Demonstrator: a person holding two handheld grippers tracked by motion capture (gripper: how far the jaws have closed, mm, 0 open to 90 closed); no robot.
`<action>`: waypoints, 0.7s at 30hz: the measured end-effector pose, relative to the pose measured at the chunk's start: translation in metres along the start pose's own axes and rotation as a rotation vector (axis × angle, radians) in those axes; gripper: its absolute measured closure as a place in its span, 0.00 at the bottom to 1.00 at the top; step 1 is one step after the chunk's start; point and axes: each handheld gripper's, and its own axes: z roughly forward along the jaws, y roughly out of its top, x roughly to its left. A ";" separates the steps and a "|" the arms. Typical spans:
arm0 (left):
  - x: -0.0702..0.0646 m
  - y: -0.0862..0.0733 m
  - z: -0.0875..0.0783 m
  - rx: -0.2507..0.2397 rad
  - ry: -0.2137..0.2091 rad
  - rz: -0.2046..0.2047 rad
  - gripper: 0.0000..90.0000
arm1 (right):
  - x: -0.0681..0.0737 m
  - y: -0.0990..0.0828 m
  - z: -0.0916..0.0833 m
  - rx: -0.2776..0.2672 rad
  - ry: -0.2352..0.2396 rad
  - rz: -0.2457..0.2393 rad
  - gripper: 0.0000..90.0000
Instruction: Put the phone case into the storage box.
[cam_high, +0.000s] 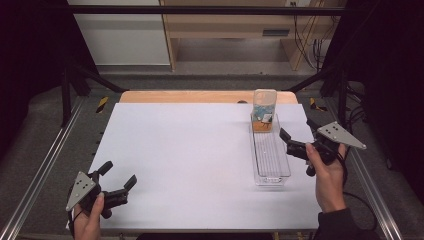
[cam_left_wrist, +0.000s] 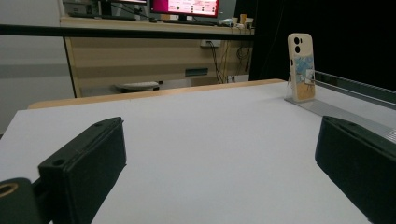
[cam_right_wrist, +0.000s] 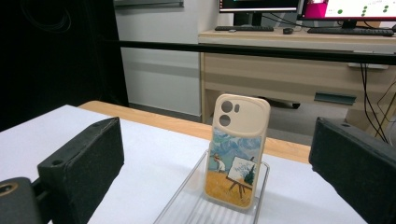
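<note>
The phone case (cam_right_wrist: 238, 151) stands upright at the far end of the clear tray (cam_high: 270, 165), directly ahead of the right tool (cam_high: 296, 142). Both tools, including the left tool (cam_high: 117, 182), are wide open and empty. The case is probably light, flexible and smooth; grip it across its side edges.

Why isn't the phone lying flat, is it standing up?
Yes, standing. The phone stands upright on its bottom edge at the far end of the clear tray, its painted back facing the right tool. Nothing grips it.
</note>
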 end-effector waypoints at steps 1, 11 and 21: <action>0.000 0.000 0.000 -0.001 -0.005 -0.001 0.01 | -0.001 -0.001 -0.002 0.001 0.006 -0.003 0.04; -0.003 0.001 0.002 -0.011 -0.040 0.001 0.01 | -0.007 -0.013 -0.019 -0.001 0.030 -0.001 0.04; -0.004 0.001 0.002 -0.011 -0.047 0.008 0.01 | -0.009 -0.024 -0.028 -0.009 0.015 0.002 0.04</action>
